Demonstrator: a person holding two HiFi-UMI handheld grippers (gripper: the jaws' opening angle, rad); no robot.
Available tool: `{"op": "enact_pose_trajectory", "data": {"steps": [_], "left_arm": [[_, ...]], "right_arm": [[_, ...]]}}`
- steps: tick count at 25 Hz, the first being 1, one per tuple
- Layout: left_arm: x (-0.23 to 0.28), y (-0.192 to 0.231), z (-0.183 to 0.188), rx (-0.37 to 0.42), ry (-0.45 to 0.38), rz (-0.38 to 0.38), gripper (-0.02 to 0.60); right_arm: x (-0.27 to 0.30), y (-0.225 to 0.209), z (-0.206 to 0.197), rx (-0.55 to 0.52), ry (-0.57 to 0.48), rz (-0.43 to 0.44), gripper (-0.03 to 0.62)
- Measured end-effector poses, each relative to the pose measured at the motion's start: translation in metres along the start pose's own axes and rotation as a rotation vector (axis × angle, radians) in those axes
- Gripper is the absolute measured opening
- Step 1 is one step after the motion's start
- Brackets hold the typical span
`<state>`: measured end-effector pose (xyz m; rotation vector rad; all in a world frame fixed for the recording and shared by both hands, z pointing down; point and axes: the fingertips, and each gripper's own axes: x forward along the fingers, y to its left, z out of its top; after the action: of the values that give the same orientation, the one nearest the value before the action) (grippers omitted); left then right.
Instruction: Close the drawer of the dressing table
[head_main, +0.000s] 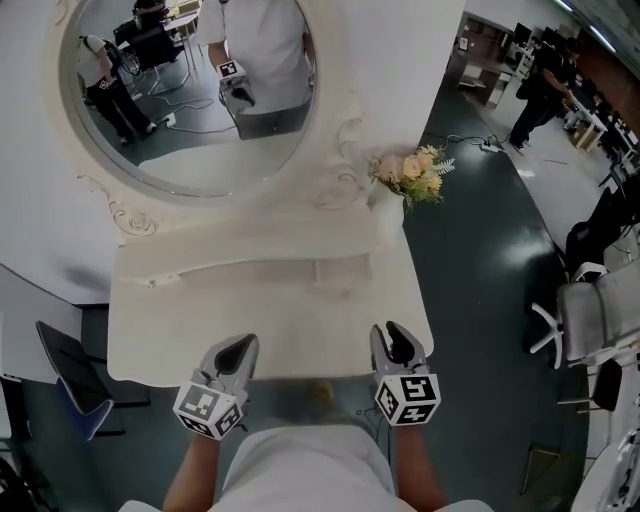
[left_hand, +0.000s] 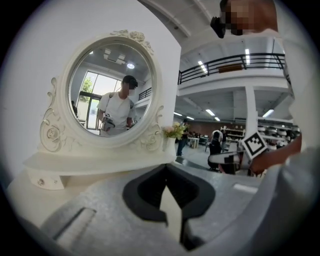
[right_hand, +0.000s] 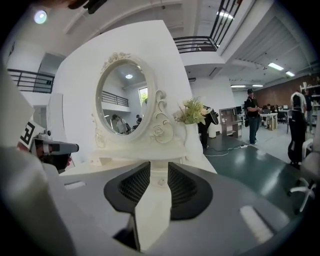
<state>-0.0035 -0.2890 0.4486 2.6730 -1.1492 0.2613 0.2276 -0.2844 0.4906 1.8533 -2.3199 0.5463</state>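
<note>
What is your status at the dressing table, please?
Left gripper shut, right gripper open, both empty, at dressing table's front edge. Drawer front between them, state unclear. Nothing seen blocking.

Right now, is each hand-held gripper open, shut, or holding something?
Left hand-held gripper: shut, jaw tips together, holding nothing.
Right hand-held gripper: open, nothing between its jaws.

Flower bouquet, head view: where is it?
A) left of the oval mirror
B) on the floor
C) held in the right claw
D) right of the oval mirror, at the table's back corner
D: the pale pink and cream flower bouquet stands just right of the oval white-framed mirror, at the back right corner of the white dressing table.
</note>
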Motion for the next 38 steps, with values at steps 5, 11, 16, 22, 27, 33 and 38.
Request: {"op": "enact_pose_trajectory", "data": {"steps": [5,11,16,22,27,33,38], "left_arm": [[0.006,0.001,-0.009,-0.004,0.030,0.029,-0.002],[0.013,0.005,-0.015,-0.003,0.053,0.046,-0.002],[0.020,0.012,-0.021,-0.017,0.062,0.050,-0.002],[0.031,0.023,-0.031,-0.033,0.088,0.044,-0.002],[0.039,0.037,-0.043,-0.081,0.112,0.051,-0.002],[0.046,0.053,-0.055,-0.084,0.144,0.057,-0.002],[0.055,0.063,-0.068,-0.108,0.165,0.056,-0.002]], "right_arm": [[0.022,-0.004,-0.001,0.016,-0.008,0.036,0.095],[0.040,-0.004,-0.010,0.009,0.037,0.063,0.095],[0.051,-0.013,-0.017,0.047,0.072,0.056,0.095],[0.070,-0.013,-0.028,0.038,0.110,0.053,0.095],[0.090,-0.011,-0.039,0.039,0.150,0.057,0.095],[0.116,-0.011,-0.052,0.050,0.191,0.057,0.095],[0.133,-0.014,-0.065,0.054,0.227,0.053,0.095]]}}
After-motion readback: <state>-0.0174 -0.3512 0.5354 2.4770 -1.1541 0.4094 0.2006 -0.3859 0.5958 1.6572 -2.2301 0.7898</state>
